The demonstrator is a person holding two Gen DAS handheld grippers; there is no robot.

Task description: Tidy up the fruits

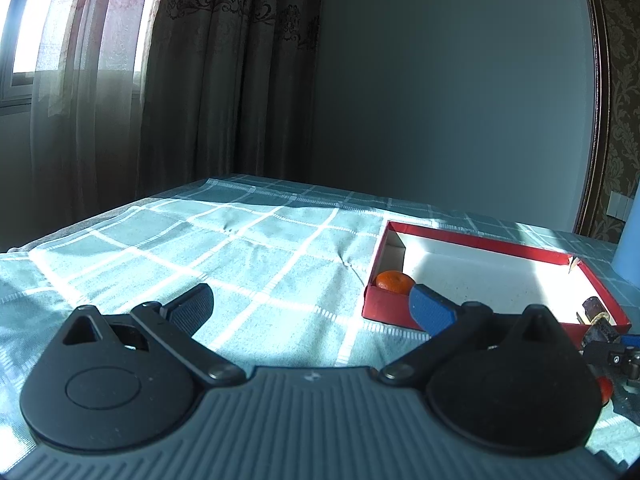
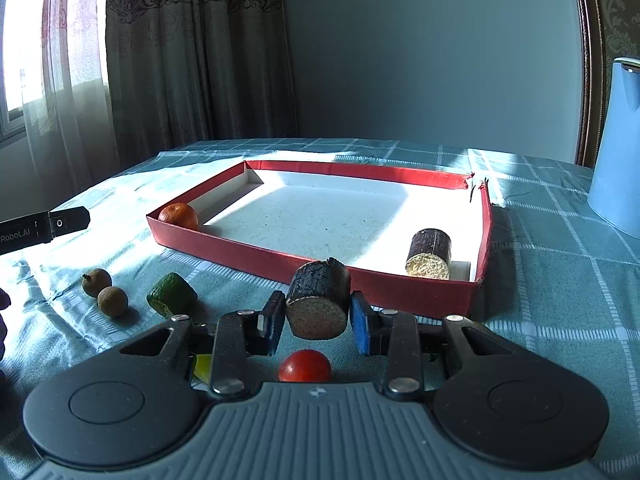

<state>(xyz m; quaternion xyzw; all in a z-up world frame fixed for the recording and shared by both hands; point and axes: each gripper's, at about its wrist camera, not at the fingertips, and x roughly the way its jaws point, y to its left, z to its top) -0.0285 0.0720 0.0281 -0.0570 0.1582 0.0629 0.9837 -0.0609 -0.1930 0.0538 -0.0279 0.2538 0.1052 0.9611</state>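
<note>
My right gripper (image 2: 318, 316) is shut on a dark sugarcane piece (image 2: 318, 306), held just in front of the red tray's near wall (image 2: 256, 258). In the tray lie a tangerine (image 2: 179, 216) at the near left corner and a second sugarcane piece (image 2: 429, 254) at the near right. On the cloth are a cherry tomato (image 2: 305, 366), a green fruit piece (image 2: 171, 294) and two brown longans (image 2: 105, 290). My left gripper (image 1: 312, 306) is open and empty, left of the tray (image 1: 384, 306), where the tangerine (image 1: 394, 282) shows.
A green checked cloth (image 2: 560, 288) covers the table. A light blue jug (image 2: 618, 148) stands at the far right. Curtains and a window are behind on the left, a plain wall behind the table. A yellow-green piece (image 2: 202, 366) peeks from under my right gripper.
</note>
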